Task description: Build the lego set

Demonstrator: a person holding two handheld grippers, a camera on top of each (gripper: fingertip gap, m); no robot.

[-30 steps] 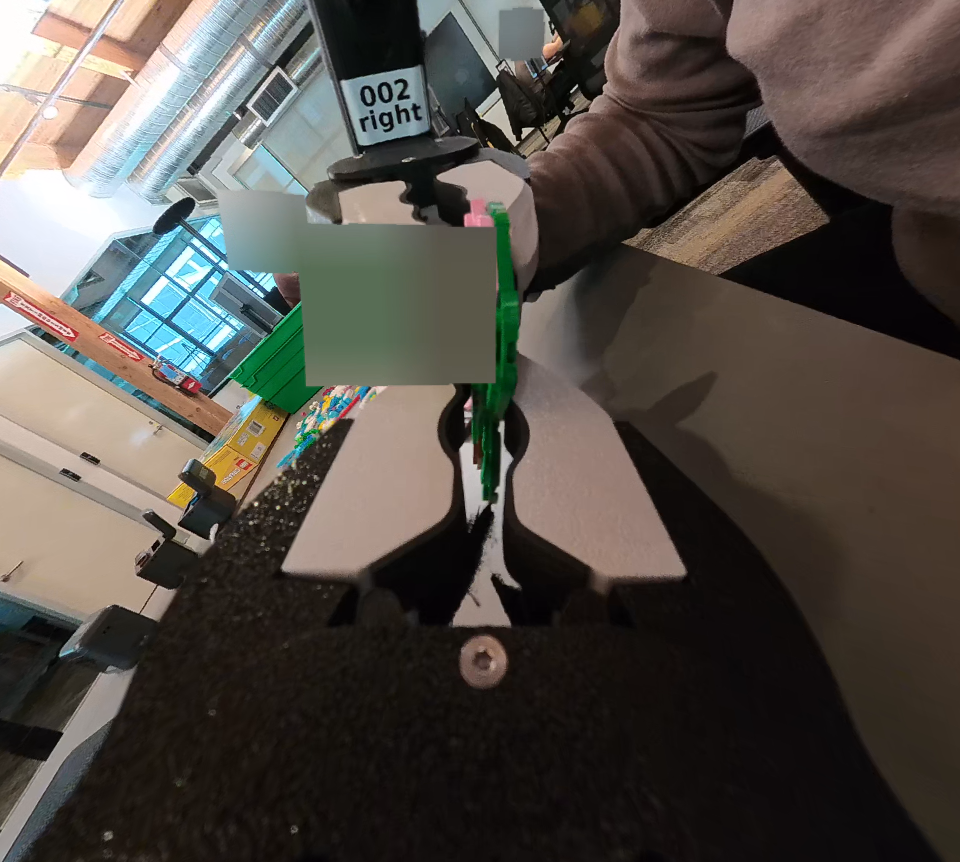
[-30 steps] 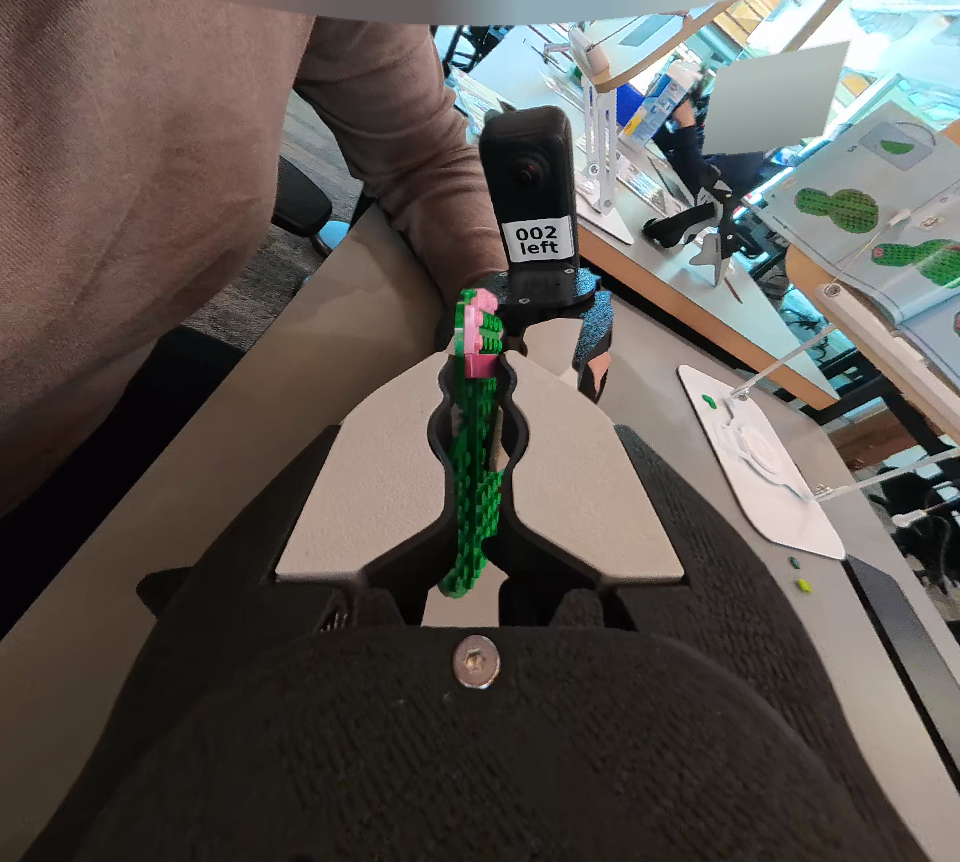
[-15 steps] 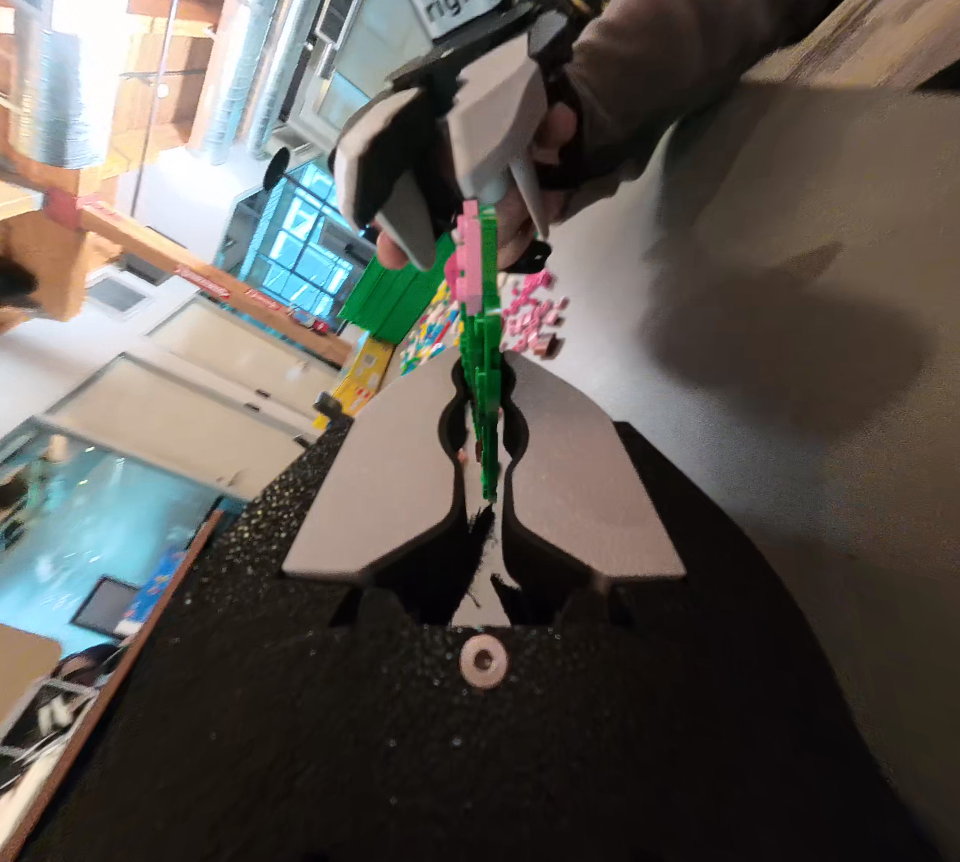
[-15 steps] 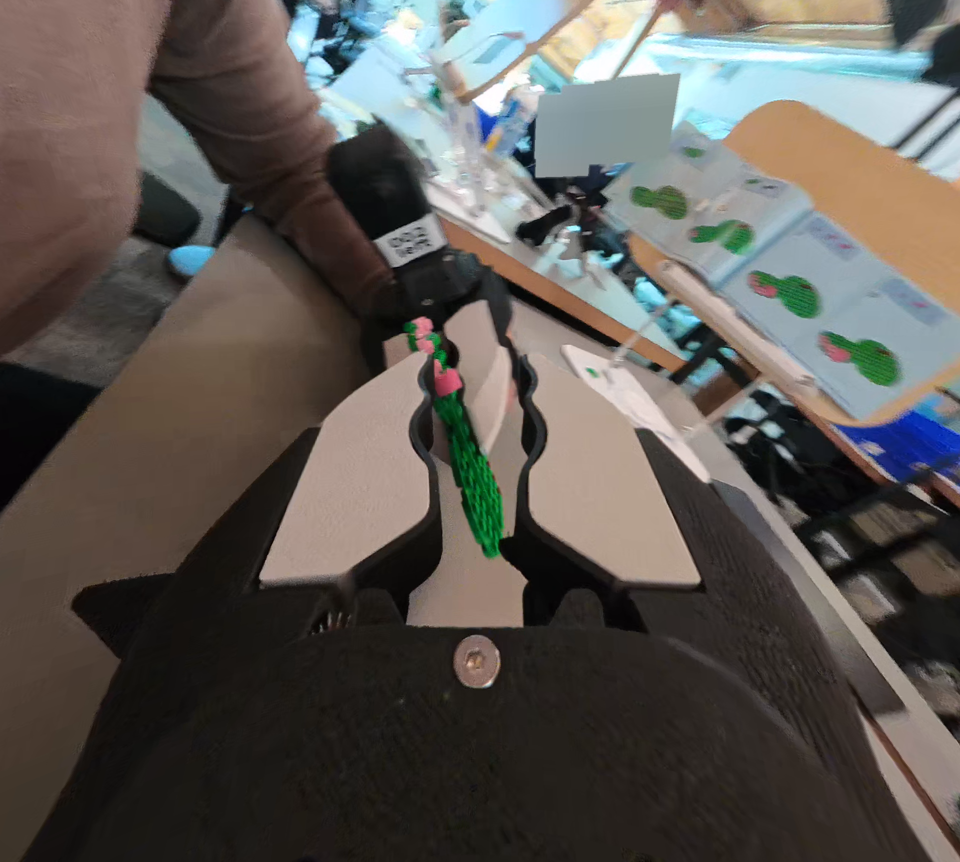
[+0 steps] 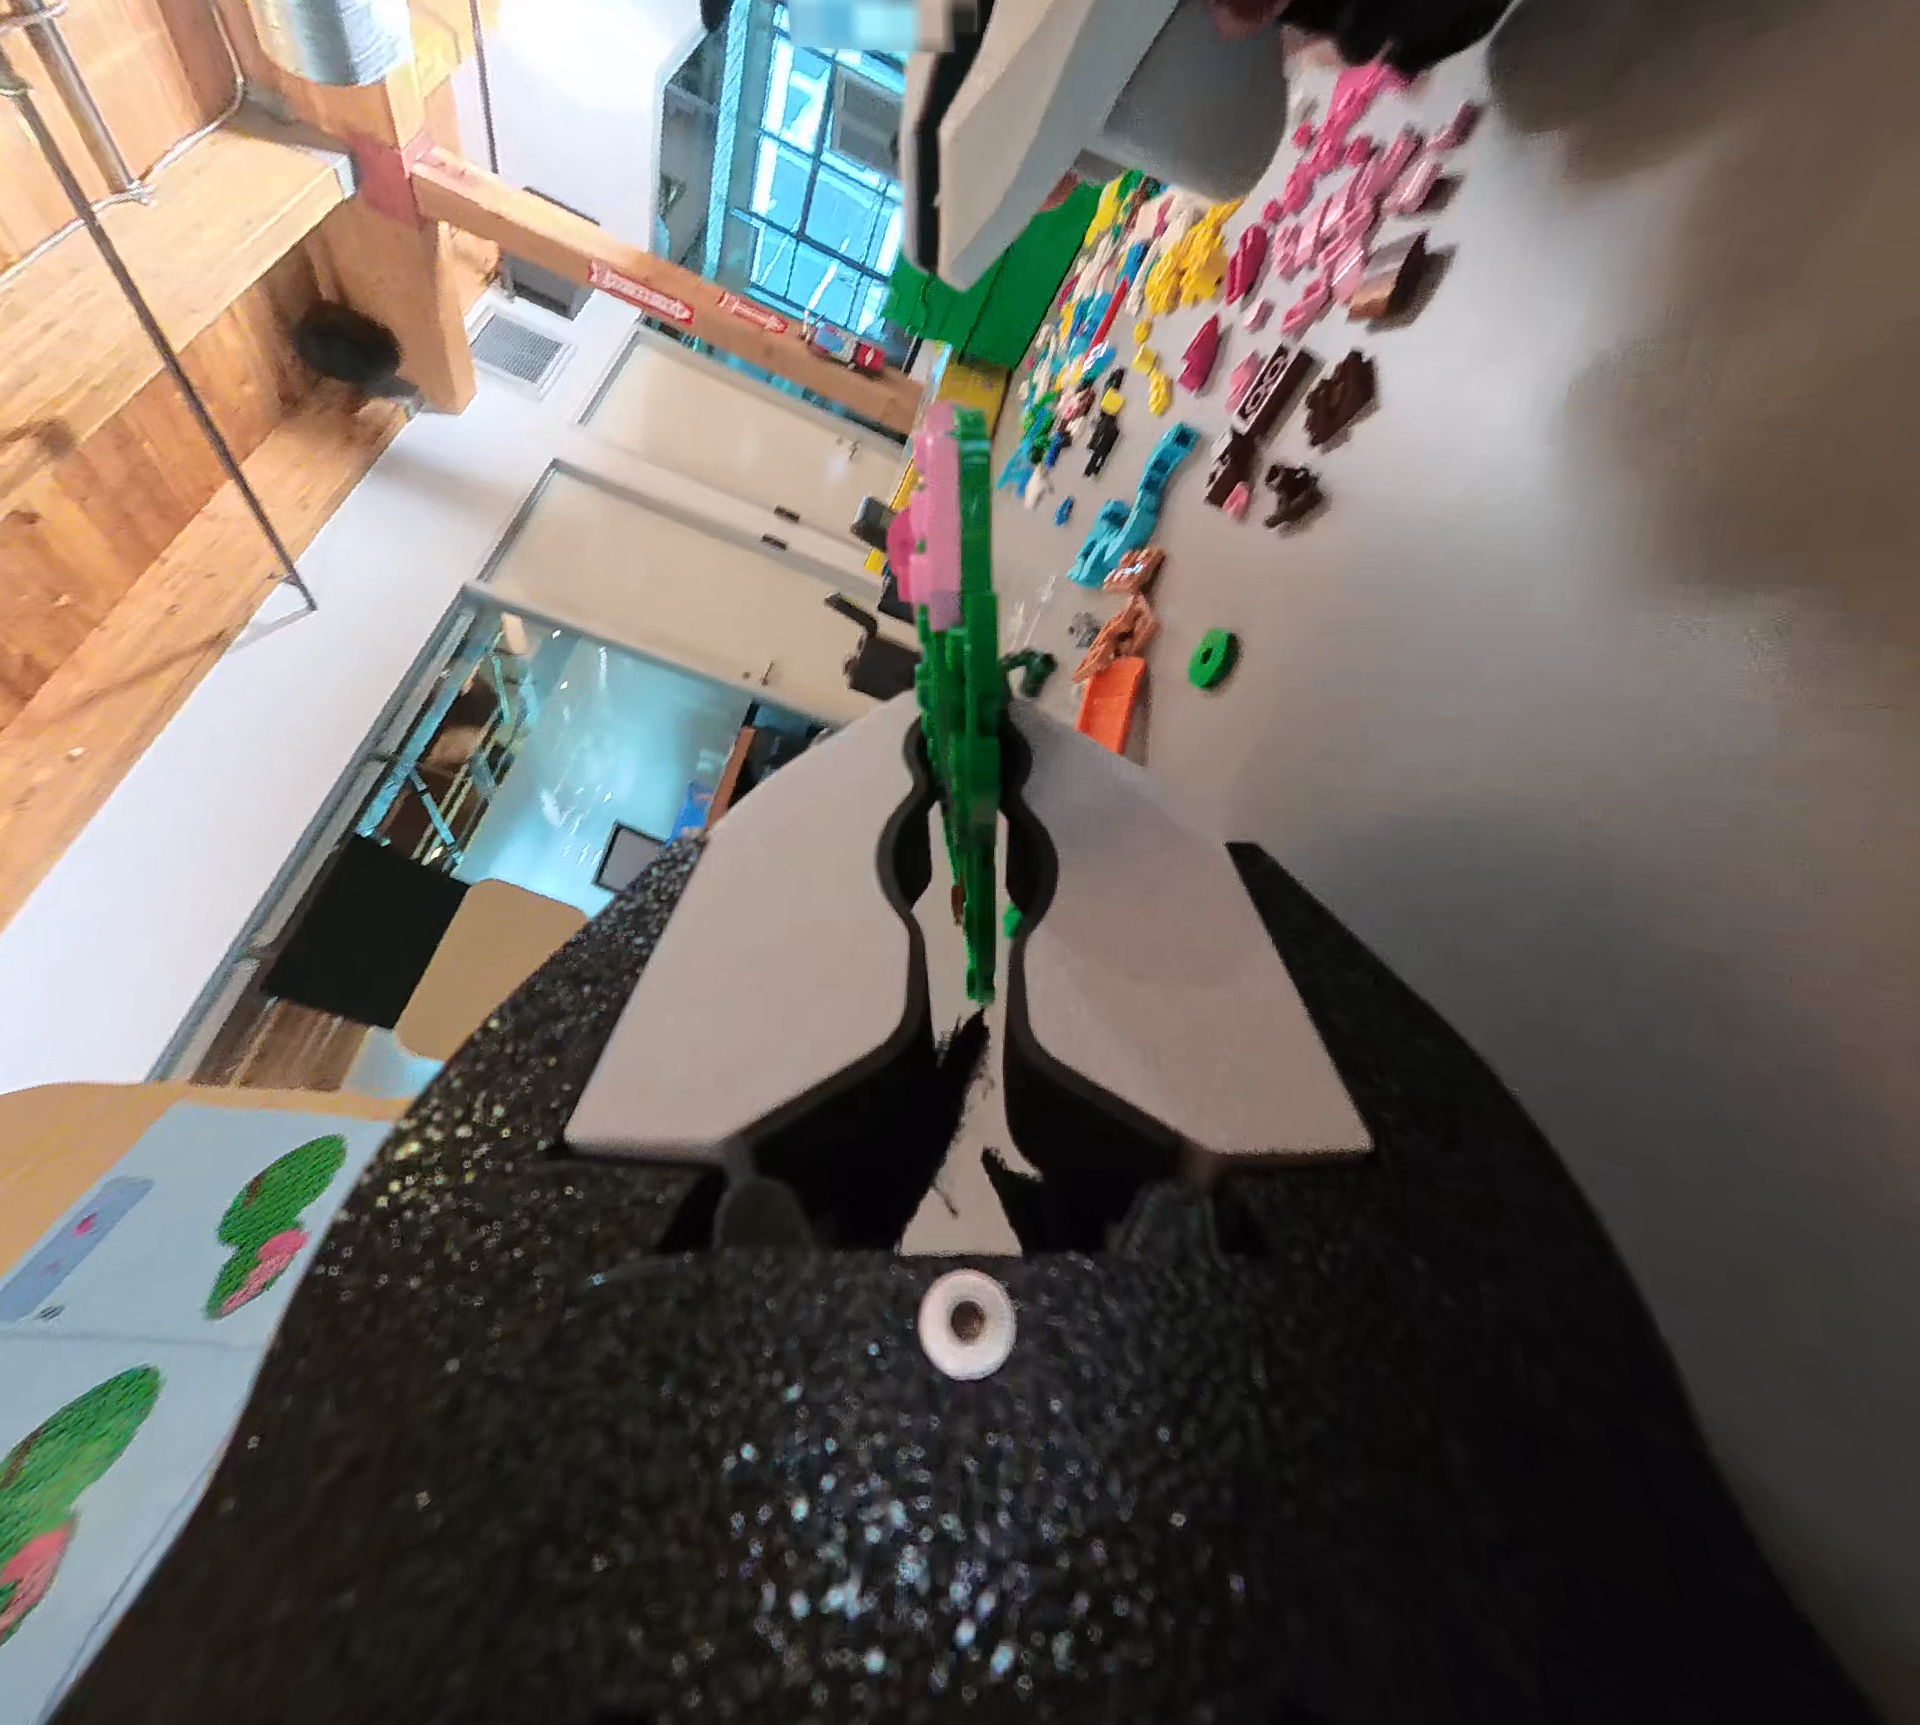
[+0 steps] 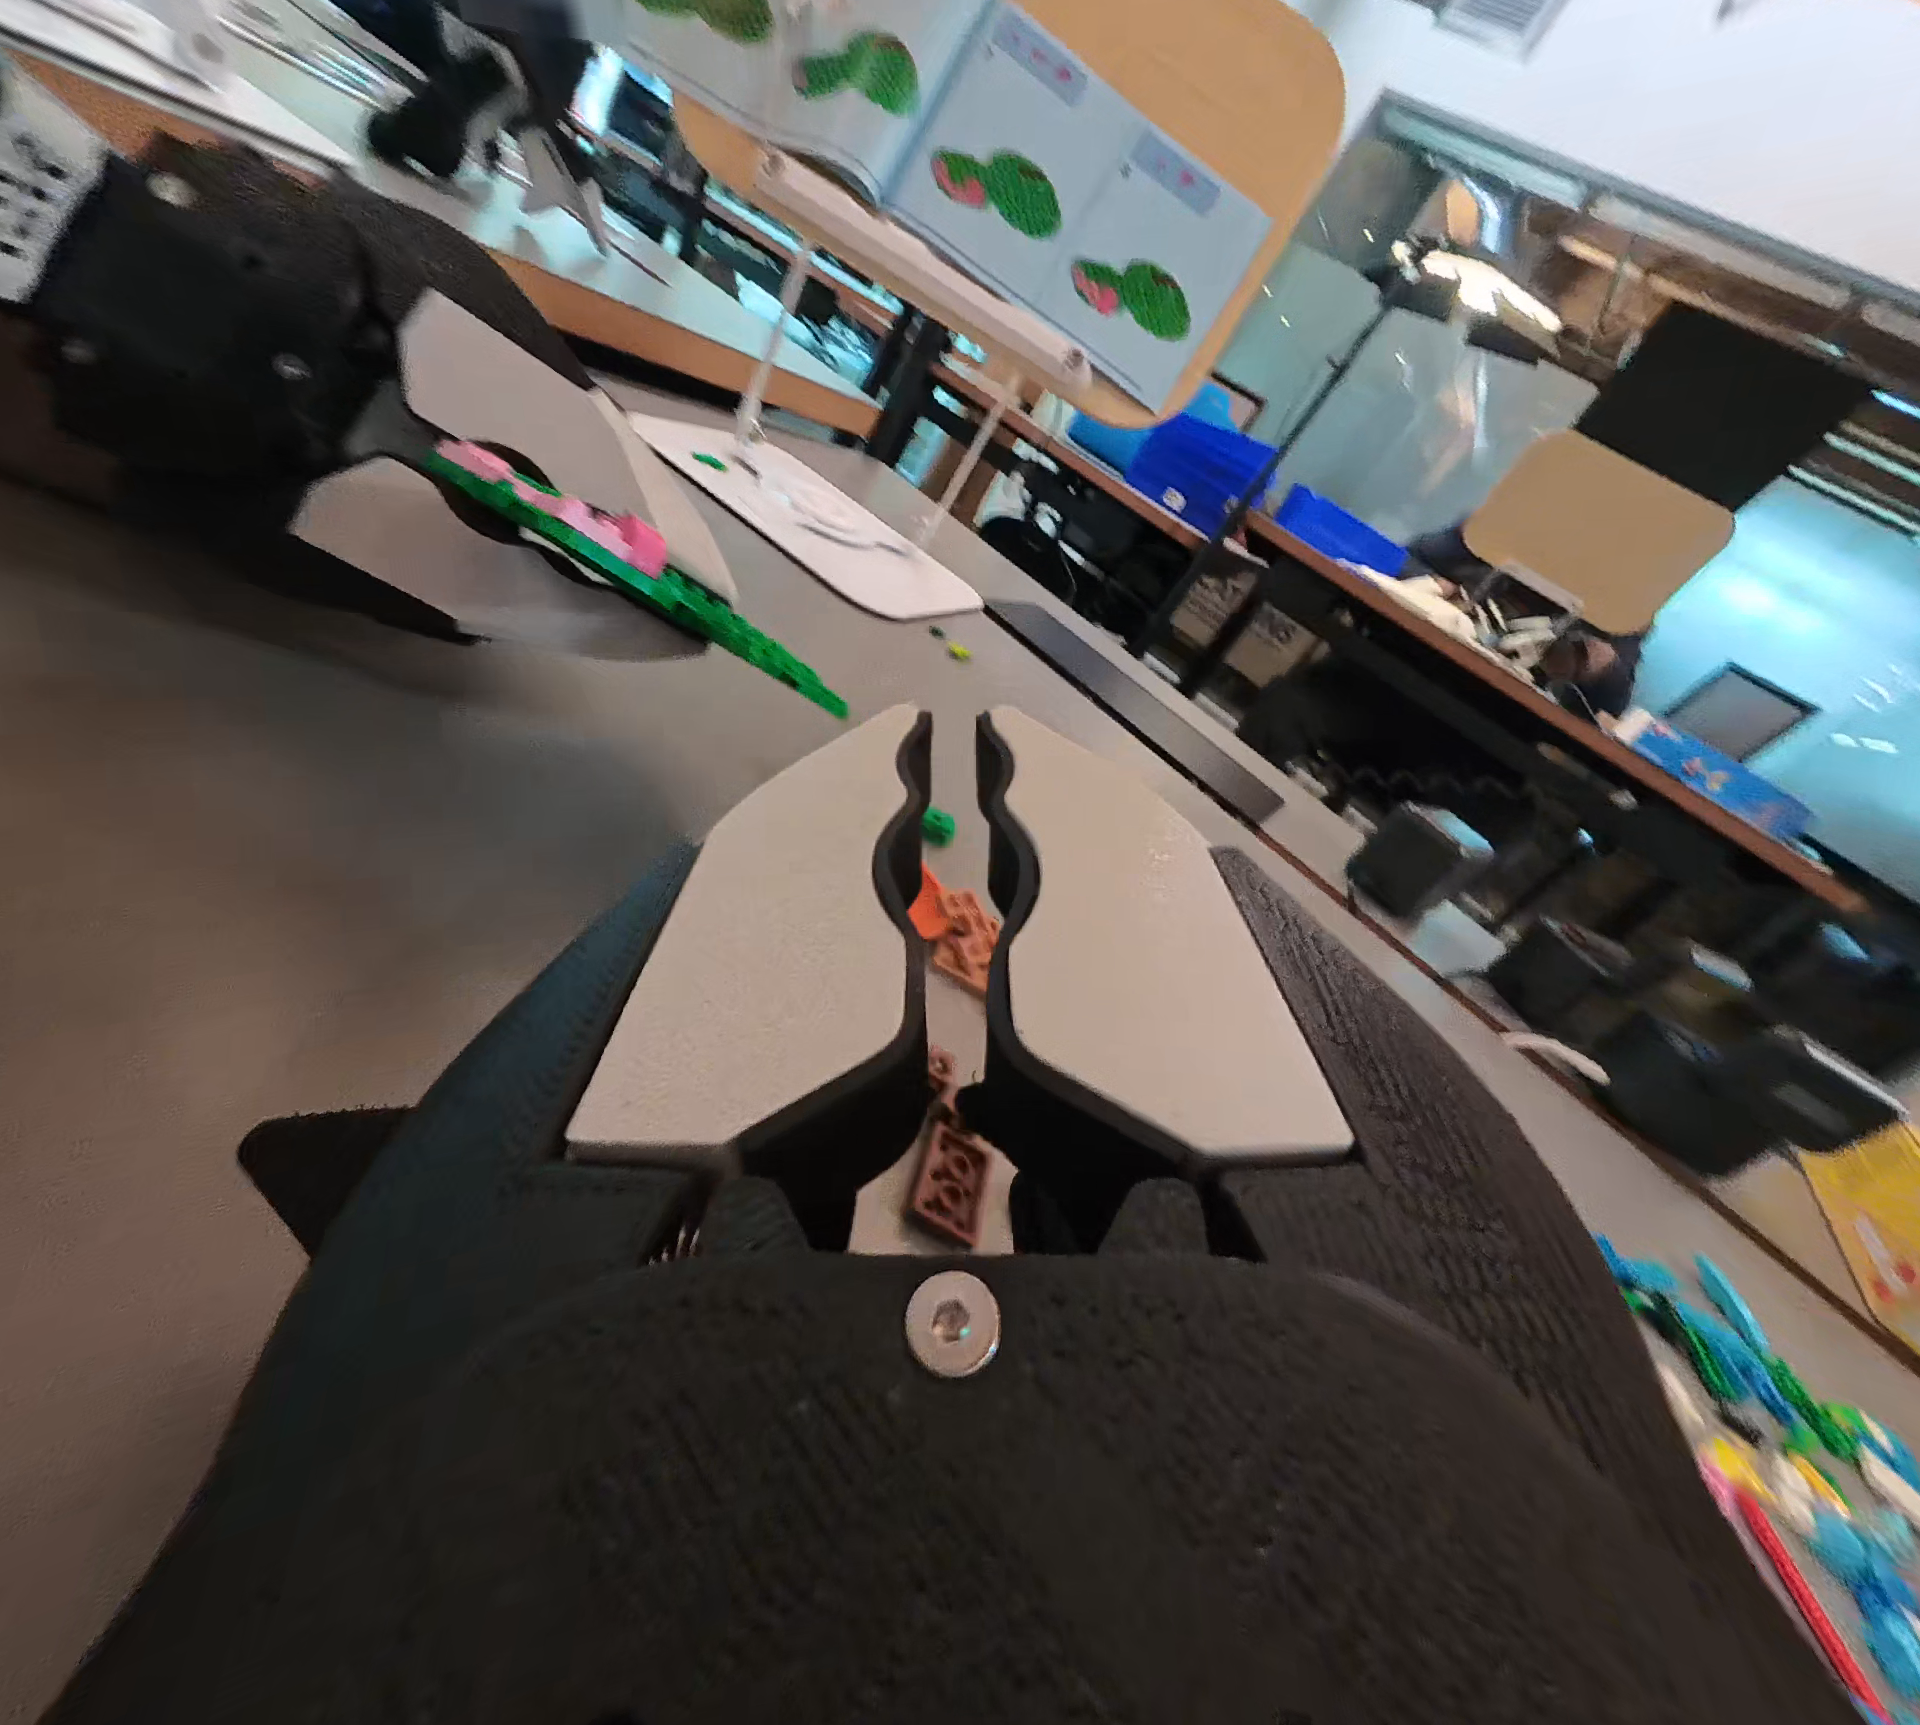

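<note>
My left gripper (image 5: 966,719) is shut on a flat green lego plate build (image 5: 971,844) with pink pieces (image 5: 930,522) at its far end, held edge-on above the grey table (image 5: 1558,844). In the right wrist view the same build (image 6: 727,626) sticks out of the left gripper (image 6: 613,579) at the left, low over the table. My right gripper (image 6: 951,719) has its jaws almost together with a narrow slit and holds nothing. Through the slit I see a small green brick (image 6: 938,826), an orange piece (image 6: 928,912) and brown plates (image 6: 961,948) on the table. The right gripper's fingers (image 5: 1039,65) show at the top of the left wrist view.
Loose coloured bricks (image 5: 1164,304) and a pink pile (image 5: 1340,221) lie on the far table, with a green round piece (image 5: 1210,659) nearer. An instruction booklet (image 6: 987,169) stands on a white-based holder (image 6: 831,532). More bricks (image 6: 1766,1426) lie at the lower right.
My right gripper let go of the green build and swung away to the right, its jaws narrowing. My left gripper kept the build and turned toward the brick piles.
</note>
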